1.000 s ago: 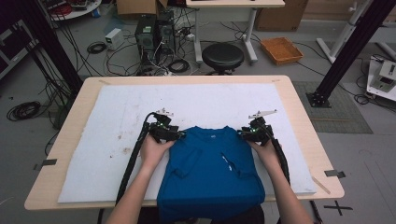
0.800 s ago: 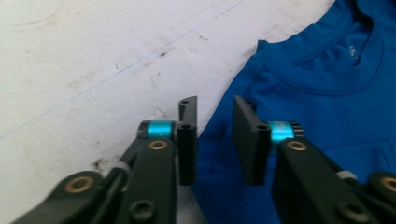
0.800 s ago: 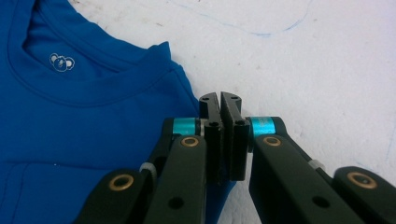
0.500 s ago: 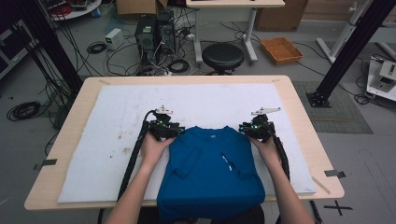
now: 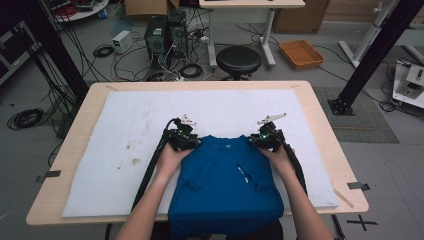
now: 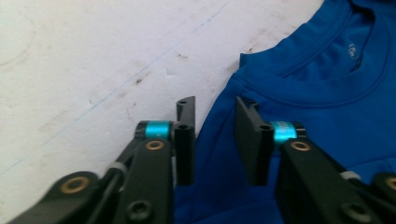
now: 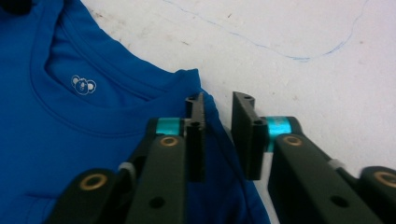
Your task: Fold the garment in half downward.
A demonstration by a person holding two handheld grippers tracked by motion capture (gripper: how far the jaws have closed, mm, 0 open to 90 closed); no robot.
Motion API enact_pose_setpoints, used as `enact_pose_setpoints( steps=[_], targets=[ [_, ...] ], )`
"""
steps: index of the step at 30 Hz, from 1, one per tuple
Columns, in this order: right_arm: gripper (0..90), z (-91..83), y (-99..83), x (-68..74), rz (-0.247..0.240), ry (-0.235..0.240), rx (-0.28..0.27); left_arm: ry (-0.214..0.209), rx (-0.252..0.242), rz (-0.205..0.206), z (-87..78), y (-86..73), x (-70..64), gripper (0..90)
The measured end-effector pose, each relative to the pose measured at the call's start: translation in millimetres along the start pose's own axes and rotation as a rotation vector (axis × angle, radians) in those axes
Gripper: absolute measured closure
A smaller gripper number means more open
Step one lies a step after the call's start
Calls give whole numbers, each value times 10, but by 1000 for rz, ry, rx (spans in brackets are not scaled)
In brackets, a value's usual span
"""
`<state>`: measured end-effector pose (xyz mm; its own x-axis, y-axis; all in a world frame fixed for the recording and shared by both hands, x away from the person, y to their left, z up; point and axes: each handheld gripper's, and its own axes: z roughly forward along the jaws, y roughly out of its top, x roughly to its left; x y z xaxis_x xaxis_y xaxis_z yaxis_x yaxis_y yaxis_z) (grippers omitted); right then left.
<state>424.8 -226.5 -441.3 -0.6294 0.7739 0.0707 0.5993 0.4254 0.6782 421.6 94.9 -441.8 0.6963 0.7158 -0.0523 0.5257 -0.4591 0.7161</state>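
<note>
Both forearms reach forward. The left gripper and right gripper sit level, well apart, tips turned inward, each with jaws parted by a narrow gap, seemingly gripping nothing.

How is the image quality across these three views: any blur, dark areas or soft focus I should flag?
High view: evenly lit over the white mat, dim toward the floor at the frame edges, mildly soft overall. Left gripper view: the jaws near the lens are soft, the blue shirt and mat stains only slightly sharper. Right gripper view: similar softness, though the small white logo at the shirt's collar stays legible.
</note>
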Motion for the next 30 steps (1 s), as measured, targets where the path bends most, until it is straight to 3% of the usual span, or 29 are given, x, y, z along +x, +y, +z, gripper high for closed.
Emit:
enact_pose_setpoints(
  steps=[3,5,8,14,23,30],
  targets=[
    [878,-6,3,3,-8,-6,-7,-5,-1,20,2,-1,-34,865],
    [881,-17,4,-3,0,-7,-15,-8,-1,29,1,0,-29,872],
    [884,-35,5,-33,18,-2,-36,-36,-8,1,-4,-10,21,877],
    [887,-56,12,-93,49,8,-75,-34,-20,3,-15,1,61,880],
    [887,-30,206,-157,73,11,-119,-28,-71,-52,-43,131,274,881],
    [887,1,374,-235,92,6,-159,-2,-122,-50,-101,260,444,880]
  ],
)
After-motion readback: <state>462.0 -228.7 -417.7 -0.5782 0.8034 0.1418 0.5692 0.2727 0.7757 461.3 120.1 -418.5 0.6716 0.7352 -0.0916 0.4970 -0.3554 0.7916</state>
